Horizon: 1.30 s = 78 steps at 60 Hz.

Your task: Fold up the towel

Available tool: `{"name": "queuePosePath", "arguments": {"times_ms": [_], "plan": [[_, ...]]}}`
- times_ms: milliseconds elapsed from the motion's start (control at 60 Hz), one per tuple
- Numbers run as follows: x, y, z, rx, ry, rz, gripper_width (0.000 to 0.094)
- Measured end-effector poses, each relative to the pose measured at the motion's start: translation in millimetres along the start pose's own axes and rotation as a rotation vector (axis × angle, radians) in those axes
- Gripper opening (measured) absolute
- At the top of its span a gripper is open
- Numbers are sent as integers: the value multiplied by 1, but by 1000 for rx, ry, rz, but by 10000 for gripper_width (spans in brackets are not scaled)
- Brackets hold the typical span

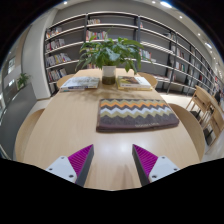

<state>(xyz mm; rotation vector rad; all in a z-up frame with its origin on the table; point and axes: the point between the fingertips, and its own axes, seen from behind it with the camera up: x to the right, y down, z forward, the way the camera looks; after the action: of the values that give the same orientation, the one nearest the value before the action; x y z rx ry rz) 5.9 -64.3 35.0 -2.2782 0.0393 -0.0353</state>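
Note:
A towel with a zigzag pattern in grey, orange and white [136,114] lies flat on the light wooden table [60,125], beyond my fingers and a little to the right. My gripper [113,163] is open and empty, held above the bare table surface short of the towel. Its two magenta pads [81,159] stand wide apart with nothing between them.
A potted green plant [109,55] stands at the table's far end with open books [78,84] beside it. Wooden chairs [205,106] stand to the right. Bookshelves [150,40] line the back wall.

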Motion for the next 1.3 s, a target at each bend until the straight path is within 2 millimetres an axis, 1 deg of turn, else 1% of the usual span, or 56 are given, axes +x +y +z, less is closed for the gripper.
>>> {"name": "queuePosePath", "arguments": {"times_ms": [83,100,117,167,200,250,267,300,317,350,383,400,417,433,483,500,517,533,567,583,600,683,750,783,817,867,917,950,967,1017,1050,1117,1133,1150,1183,1200,1233,1300], "plan": [[-13,-32,46,12,-14,-10,767],[-12,-38,53,16,-18,-13,767],[-15,-48,63,17,-22,-16,767],[-20,-66,88,22,-29,-24,763],[-22,-73,101,27,-29,-28,756],[-29,-86,121,28,-41,-39,749],[-31,-92,131,24,-46,-41,746],[-36,-94,139,26,-56,-44,733],[-37,-97,147,16,-60,-45,719],[-41,-90,155,-2,-62,-50,693],[-37,-86,163,-33,-48,-62,660],[-35,-87,163,-21,-36,-75,647],[-34,-90,164,-2,-25,-77,607],[-31,-88,164,-5,-12,-77,572],[-23,-87,163,-3,17,-66,395],[-21,-87,164,-3,17,-64,352],[-20,-87,163,0,19,-62,329],[-19,-87,162,2,18,-61,273],[-17,-87,162,4,17,-60,222],[-16,-86,162,3,20,-64,234],[-13,-87,164,0,27,-72,131],[-11,-88,163,-28,-8,-76,60],[-9,-95,155,-40,-51,-49,45],[-3,-106,146,-25,-60,-46,46],[2,-124,134,1,-67,-44,45],[21,-147,115,42,-68,-49,45],[48,-171,94,79,-54,-52,45],[67,-182,87,95,-43,-47,45],[78,-188,86,96,-37,-46,45],[110,-196,78,112,-16,-51,45],[129,-199,78,120,-13,-37,45],[162,-197,86,114,-36,-1,43],[168,-192,90,111,-39,-1,44],[177,-191,92,103,-43,-6,45],[191,-183,100,90,-51,-17,62],[194,-172,105,83,-56,-17,87],[208,-164,111,47,-65,-21,175],[236,-143,125,21,-28,-42,471]]}}
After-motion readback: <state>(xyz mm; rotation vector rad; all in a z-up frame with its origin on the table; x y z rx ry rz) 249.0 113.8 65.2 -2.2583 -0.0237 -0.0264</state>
